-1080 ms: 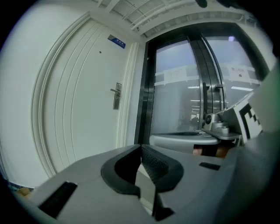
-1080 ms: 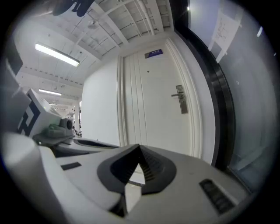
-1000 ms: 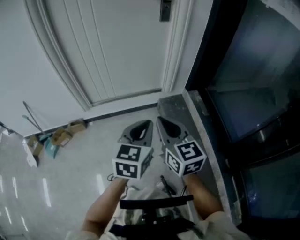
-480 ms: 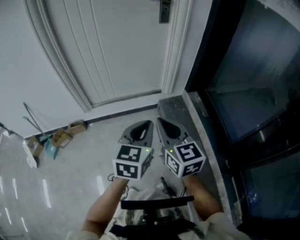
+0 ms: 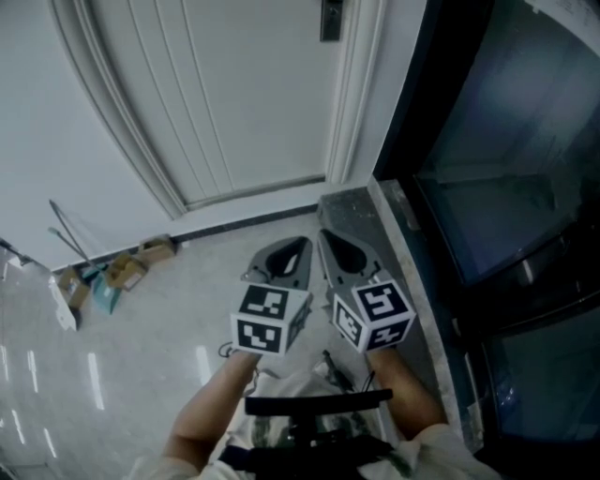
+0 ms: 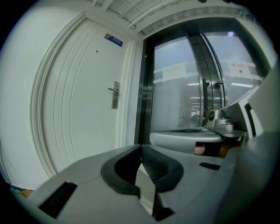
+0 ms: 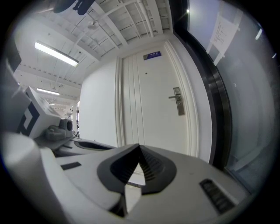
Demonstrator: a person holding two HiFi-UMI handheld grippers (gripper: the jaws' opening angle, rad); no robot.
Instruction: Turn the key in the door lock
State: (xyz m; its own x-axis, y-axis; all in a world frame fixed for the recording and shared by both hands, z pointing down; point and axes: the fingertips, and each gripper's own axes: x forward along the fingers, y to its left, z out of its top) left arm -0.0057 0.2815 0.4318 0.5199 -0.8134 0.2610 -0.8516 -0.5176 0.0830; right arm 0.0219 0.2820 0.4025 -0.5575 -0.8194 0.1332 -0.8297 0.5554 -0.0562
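Nothing had changed: the left gripper [image 5: 284,260] and right gripper [image 5: 340,255] stayed at lower centre, jaws closed together and empty. The door lock [image 5: 331,19] sat at top centre, well apart, so the approach had likely not begun.

A ceiling strip light [image 7: 56,54] is washing the white door [image 7: 148,109] evenly, the glossy floor [image 5: 141,323] is throwing back pale streaks, and the glass wall [image 5: 497,141] is looking dark. Both gripper views are bending and blackening at their edges.
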